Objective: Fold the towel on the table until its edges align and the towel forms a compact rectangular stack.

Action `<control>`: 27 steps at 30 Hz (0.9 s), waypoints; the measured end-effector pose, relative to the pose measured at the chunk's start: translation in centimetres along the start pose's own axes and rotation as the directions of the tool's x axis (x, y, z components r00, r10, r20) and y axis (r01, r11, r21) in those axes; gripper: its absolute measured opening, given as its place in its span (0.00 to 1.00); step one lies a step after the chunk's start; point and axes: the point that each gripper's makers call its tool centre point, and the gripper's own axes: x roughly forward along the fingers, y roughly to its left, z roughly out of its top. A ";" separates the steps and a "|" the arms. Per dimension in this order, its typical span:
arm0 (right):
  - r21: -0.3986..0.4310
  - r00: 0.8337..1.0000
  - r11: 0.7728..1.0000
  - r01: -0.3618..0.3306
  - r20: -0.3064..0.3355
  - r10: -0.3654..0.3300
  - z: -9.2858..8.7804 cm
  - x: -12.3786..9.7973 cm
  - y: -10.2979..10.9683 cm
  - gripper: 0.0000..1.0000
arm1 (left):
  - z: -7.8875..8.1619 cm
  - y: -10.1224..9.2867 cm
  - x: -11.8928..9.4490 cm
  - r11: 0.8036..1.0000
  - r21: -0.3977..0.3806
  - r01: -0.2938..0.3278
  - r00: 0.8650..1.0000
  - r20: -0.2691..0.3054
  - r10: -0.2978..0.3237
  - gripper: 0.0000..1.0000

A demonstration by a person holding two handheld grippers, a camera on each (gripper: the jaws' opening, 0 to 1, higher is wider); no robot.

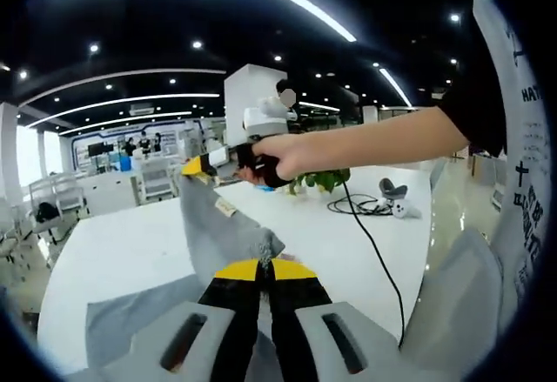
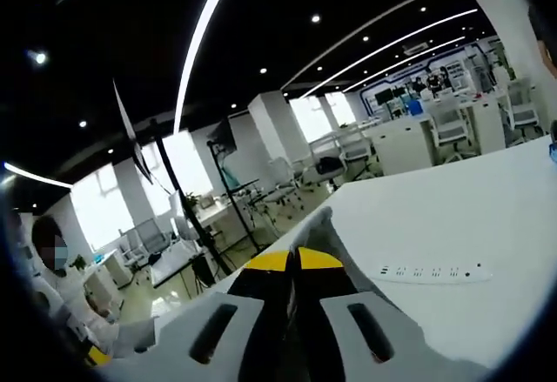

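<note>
grey towel (image 1: pixel 222 234) hangs limp between both grippers above the table (image 1: pixel 122 247). left gripper (image 1: pixel 264 270) and right gripper (image 2: pixel 294 259) each pinch a corner. soft and light; hold the corners.

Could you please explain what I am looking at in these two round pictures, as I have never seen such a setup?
No robot here: a person holds a two-jaw gripper in each hand, each carrying a fisheye camera looking along its jaws. In the left gripper view, the left gripper has its jaws shut on a grey towel lifted off the white table. Further off, the person's hand holds the right gripper, pinching another part of the towel. A black cable and a plant are also there. In the right gripper view, its jaws are shut on towel, and a white power strip lies on the table.
</note>
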 end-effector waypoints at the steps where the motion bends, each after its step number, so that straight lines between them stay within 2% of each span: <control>1: -0.001 1.000 1.000 -0.005 -0.002 0.005 -0.1 0.4 0.4 0.00 | -0.1 0.4 -0.4 1.000 -0.001 -0.010 1.000 0.001 0.010 0.03; 15: -0.027 0.997 0.997 -0.070 -0.029 0.069 -0.5 3.9 4.4 0.00 | -0.7 4.4 -3.5 0.993 -0.006 -0.122 0.993 0.001 0.122 0.03; 27: -0.021 0.994 0.995 -0.102 -0.050 0.101 -1.7 6.1 6.0 0.00 | -1.9 7.1 -5.9 0.979 -0.010 -0.203 0.979 -0.020 0.203 0.03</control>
